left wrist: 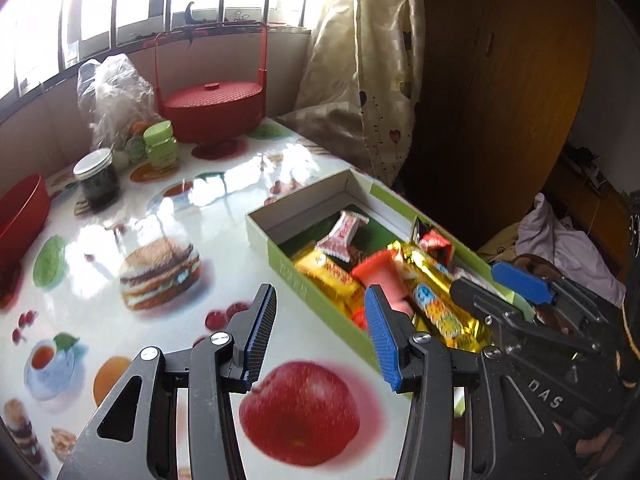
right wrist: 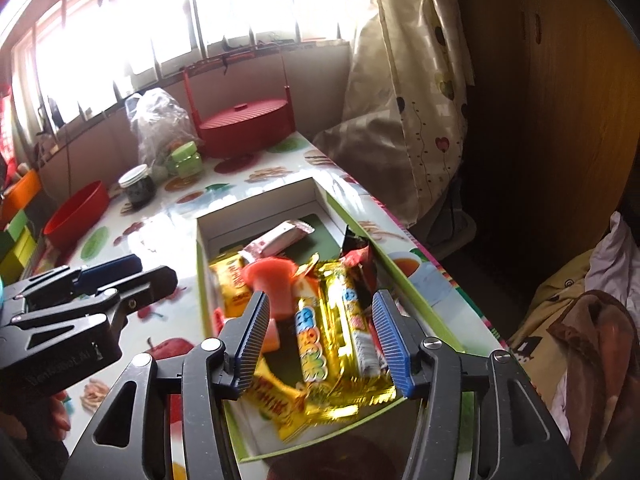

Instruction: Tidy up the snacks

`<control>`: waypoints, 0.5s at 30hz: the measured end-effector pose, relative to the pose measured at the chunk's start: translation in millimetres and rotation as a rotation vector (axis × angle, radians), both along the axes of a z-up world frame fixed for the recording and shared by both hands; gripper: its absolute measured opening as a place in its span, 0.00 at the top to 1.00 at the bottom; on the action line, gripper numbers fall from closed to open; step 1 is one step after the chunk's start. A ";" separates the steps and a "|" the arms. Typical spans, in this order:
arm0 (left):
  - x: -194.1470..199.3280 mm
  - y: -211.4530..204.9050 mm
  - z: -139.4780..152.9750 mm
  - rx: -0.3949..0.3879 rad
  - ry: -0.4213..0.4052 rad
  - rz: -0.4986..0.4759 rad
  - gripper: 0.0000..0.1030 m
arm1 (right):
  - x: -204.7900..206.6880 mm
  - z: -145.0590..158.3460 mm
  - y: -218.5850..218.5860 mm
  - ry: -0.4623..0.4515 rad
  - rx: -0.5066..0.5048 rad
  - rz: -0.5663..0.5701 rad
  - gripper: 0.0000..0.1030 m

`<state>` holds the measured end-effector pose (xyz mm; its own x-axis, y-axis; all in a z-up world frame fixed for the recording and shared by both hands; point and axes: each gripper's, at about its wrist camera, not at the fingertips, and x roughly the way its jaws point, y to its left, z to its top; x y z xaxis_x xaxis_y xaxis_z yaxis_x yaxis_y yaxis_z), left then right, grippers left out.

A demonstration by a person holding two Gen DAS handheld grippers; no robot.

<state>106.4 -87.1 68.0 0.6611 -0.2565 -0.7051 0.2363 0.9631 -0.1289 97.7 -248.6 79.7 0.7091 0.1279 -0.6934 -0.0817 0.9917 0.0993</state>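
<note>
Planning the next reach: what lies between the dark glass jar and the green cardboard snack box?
Bare glossy printed tablecloth between dark glass jar and green cardboard snack box, nothing standing there; clearest in left wrist view.

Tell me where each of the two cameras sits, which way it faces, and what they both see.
Left wrist: rides the left gripper, angled down over the printed table beside the green box; the right gripper shows at right.
Right wrist: rides the right gripper, angled down over the box's snacks; the left gripper shows at left.
Shared: the box, the red lidded basket, the dark jar, window and curtain.
</note>
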 end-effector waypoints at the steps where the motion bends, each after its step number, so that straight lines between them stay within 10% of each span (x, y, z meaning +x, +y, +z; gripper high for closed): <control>1: -2.8 0.6 -1.0 0.001 0.003 0.004 0.54 | -4.3 0.7 1.0 -0.001 0.000 0.001 0.47; 15: -50.0 24.6 -39.5 0.039 0.096 0.046 0.54 | -55.6 -13.2 20.8 0.034 -0.030 0.062 0.46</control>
<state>56.4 -62.5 28.5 0.6002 -0.1992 -0.7747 0.1804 0.9773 -0.1115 42.1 -227.7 66.5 0.6762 0.1497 -0.7214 -0.1402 0.9874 0.0735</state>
